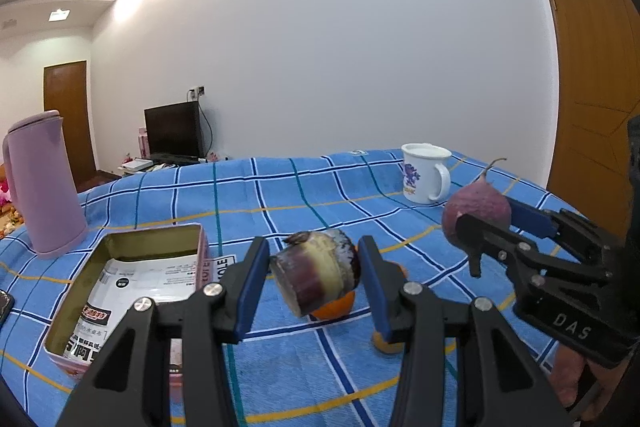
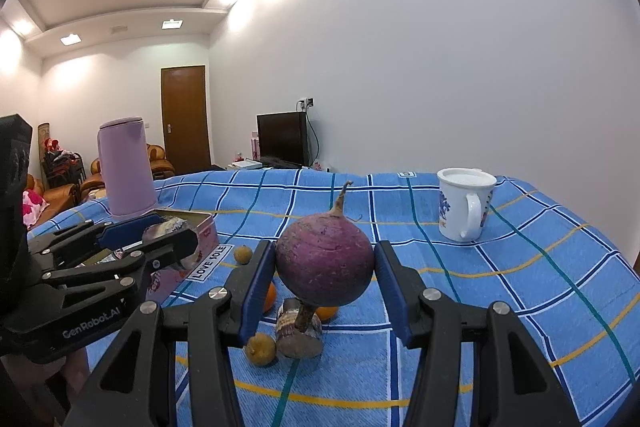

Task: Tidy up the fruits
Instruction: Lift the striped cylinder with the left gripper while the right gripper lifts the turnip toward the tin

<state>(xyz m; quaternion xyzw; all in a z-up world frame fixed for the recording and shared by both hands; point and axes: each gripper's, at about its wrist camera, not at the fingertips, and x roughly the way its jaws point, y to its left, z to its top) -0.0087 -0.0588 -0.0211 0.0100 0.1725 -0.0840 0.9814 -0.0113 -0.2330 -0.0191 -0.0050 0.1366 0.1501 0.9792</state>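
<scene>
Both my grippers were clenched and aloft over the table (image 1: 280,195): my left gripper (image 1: 314,283) grasped the cane stub (image 1: 316,273), axis crosswise, nearer the tin (image 1: 132,239) at its left; my right gripper (image 2: 325,281) held the radish (image 2: 325,259), farther off.

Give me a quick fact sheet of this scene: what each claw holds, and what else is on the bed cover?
left gripper: shut on a sugarcane piece, lifted
right gripper: shut on a purple radish, lifted
tin box: open, papers inside
loose on blue checked cloth: oranges, small brown fruits, another cane piece
also there: white mug, lilac jug
</scene>
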